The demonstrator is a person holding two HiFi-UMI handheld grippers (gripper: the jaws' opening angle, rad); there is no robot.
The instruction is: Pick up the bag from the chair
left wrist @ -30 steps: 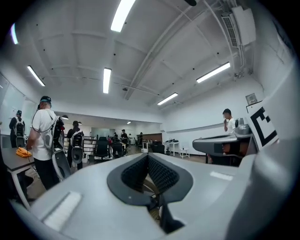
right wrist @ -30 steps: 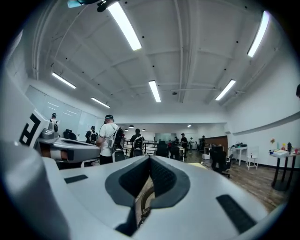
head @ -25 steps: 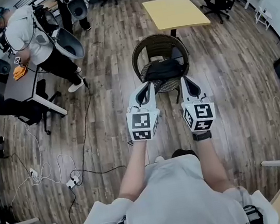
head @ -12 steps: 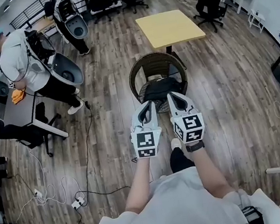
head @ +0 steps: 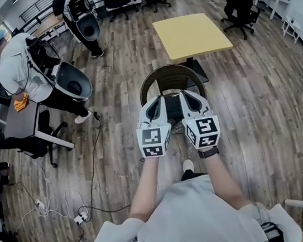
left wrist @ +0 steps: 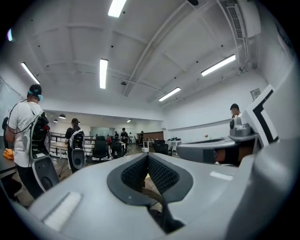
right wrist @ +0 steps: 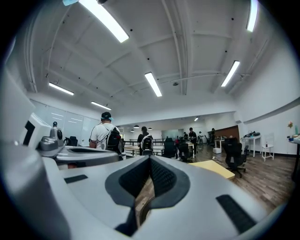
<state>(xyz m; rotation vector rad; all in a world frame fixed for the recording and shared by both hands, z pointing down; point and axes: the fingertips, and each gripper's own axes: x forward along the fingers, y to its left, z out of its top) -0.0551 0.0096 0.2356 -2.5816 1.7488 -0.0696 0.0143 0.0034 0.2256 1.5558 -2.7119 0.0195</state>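
Note:
A round wicker chair (head: 169, 72) stands on the wood floor just ahead of me, and the black bag (head: 173, 107) lies on its seat. In the head view both grippers hover side by side over the seat, hiding most of the bag. My left gripper (head: 157, 101) is over the bag's left part, my right gripper (head: 187, 96) over its right part. Both are shut with nothing between the pads. The left gripper view shows the left gripper (left wrist: 148, 157) pointing level across the room. My right gripper (right wrist: 150, 160) points the same way in its own view. Neither gripper view shows the bag.
A yellow table (head: 192, 33) stands right behind the chair, also visible as the yellow table (right wrist: 213, 168). A person with a backpack (head: 22, 69) bends at a grey desk (head: 18, 115) on the left. Cables (head: 77, 210) lie on the floor at left. Black office chairs (head: 235, 3) stand far right.
I have come closer to the chair. Both grippers moved forward and closer together, from the chair's front edge to over the seat and bag. Both stayed shut.

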